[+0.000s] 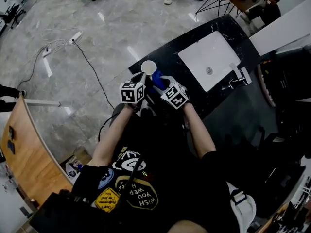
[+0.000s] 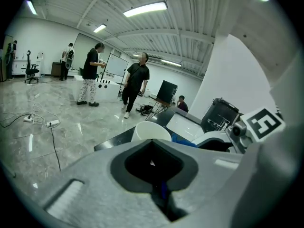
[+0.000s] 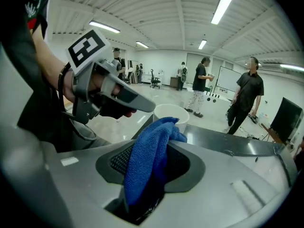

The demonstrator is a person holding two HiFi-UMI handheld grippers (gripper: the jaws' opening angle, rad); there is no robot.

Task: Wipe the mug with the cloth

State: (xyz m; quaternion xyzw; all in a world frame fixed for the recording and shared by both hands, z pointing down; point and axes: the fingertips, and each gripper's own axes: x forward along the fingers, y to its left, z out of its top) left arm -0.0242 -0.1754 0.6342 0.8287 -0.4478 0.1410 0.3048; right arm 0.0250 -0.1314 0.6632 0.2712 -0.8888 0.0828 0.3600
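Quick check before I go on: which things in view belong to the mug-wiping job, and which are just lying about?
In the job:
- mug on the counter
- blue cloth, pinched in the right gripper
- left gripper, at the mug

Lying about:
- sink
- tap
- power strip on the floor

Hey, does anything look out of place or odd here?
Nothing spilled or broken. The mug is right at the corner of the counter, by the drop, so a push could knock it off. A power strip lies loose on the floor.
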